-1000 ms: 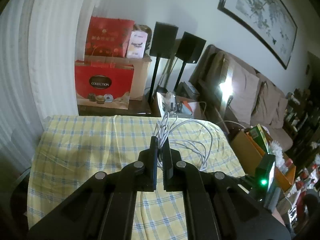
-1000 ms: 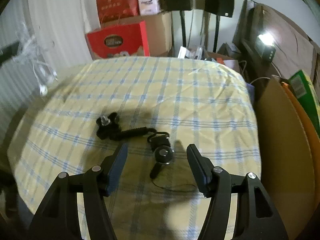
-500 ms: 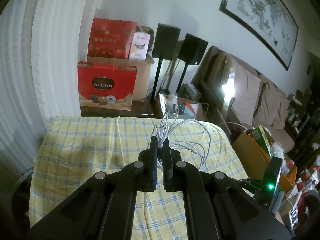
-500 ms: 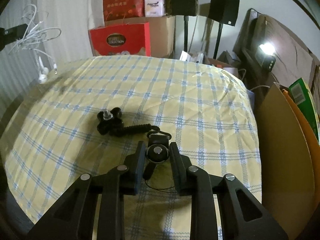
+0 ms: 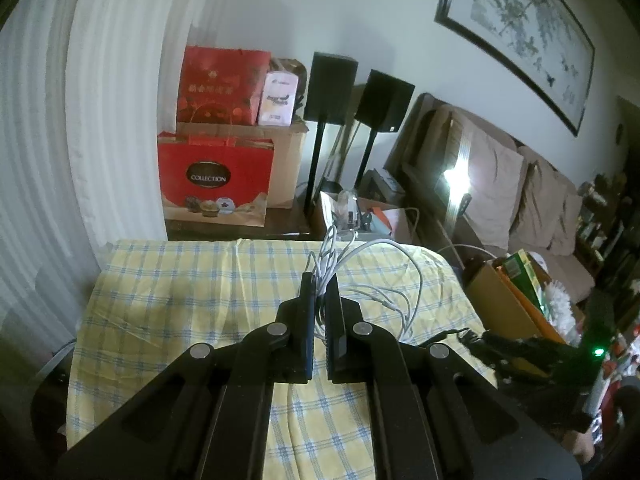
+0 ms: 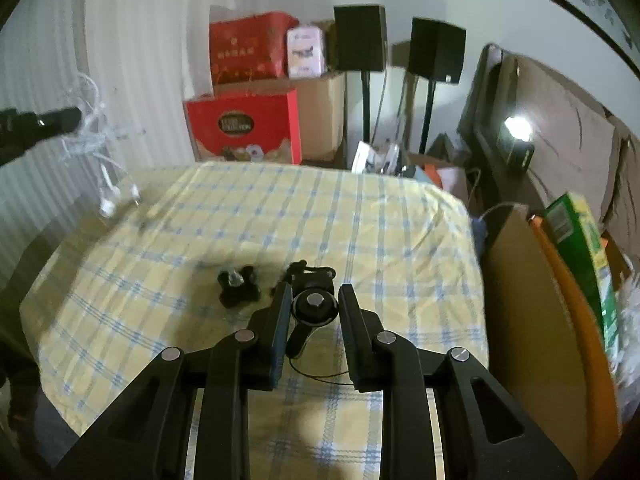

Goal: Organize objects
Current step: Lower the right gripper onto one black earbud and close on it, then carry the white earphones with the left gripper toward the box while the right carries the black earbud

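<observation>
My left gripper (image 5: 319, 280) is shut on a tangled white earphone cable (image 5: 380, 280), whose loops hang over the yellow checked table (image 5: 180, 292). In the right wrist view the same gripper (image 6: 40, 122) shows at far left, with the earbuds (image 6: 107, 200) dangling below it. My right gripper (image 6: 315, 290) is shut on a black round mount with a silver screw (image 6: 314, 309), lifted just above the cloth. A black coiled tether leads from the mount to a black knob (image 6: 238, 286) lying on the table (image 6: 380, 220). A thin black cord loop (image 6: 320, 376) hangs below the mount.
Red gift bags (image 5: 216, 180) and a cardboard box (image 5: 288, 168) stand behind the table beside two black speakers on stands (image 5: 330, 88). To the right are a sofa (image 5: 520, 184) and a brown box holding a green carton (image 6: 576, 248). White curtains hang on the left.
My right gripper went from wide open around the round mount to shut on it, then rose with it. The knob was dragged closer. My left gripper kept its hold on the cable.
</observation>
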`<state>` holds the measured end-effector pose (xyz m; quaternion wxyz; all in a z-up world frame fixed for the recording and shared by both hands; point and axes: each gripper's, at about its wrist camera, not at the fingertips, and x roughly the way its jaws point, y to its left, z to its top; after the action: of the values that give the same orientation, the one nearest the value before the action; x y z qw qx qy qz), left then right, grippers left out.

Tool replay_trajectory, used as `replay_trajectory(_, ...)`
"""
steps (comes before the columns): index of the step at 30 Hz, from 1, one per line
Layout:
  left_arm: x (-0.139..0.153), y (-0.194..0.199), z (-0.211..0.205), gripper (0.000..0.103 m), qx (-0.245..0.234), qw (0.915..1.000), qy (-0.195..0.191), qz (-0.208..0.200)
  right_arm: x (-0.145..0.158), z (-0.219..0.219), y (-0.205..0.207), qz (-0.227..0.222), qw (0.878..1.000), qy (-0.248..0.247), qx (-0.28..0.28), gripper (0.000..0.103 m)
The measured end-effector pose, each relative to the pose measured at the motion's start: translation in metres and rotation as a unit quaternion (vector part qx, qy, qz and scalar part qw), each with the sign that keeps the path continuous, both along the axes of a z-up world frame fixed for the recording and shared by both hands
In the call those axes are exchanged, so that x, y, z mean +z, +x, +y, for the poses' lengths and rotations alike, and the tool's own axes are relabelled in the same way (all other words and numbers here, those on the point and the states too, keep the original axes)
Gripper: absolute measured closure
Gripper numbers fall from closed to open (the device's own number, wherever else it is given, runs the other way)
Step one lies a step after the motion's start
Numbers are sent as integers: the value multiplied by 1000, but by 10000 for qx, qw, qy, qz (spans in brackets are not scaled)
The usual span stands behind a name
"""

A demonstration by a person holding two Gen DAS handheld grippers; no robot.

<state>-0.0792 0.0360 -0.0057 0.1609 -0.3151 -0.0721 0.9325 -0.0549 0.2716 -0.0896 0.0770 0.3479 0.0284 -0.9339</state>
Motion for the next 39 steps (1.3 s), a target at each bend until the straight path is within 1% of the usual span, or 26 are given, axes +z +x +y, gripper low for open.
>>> replay_trajectory(12, 10, 9, 14, 99, -12, 9998, -118, 144, 44, 12, 37, 615, 9980, -67, 96, 79)
replay_trajectory(25, 18, 22, 43, 99, -183, 9991, -284, 239, 82, 29, 63, 1062, 9942, -2, 166, 79)
replay_trajectory(33, 27, 31, 54, 99, -265, 9987, -299, 313, 99, 42, 73, 1265, 9919, -51, 136, 79)
replay_trajectory(39, 34, 35, 58, 99, -307, 9985, -258, 365, 105, 52, 78, 1269, 9919, -60, 6, 79)
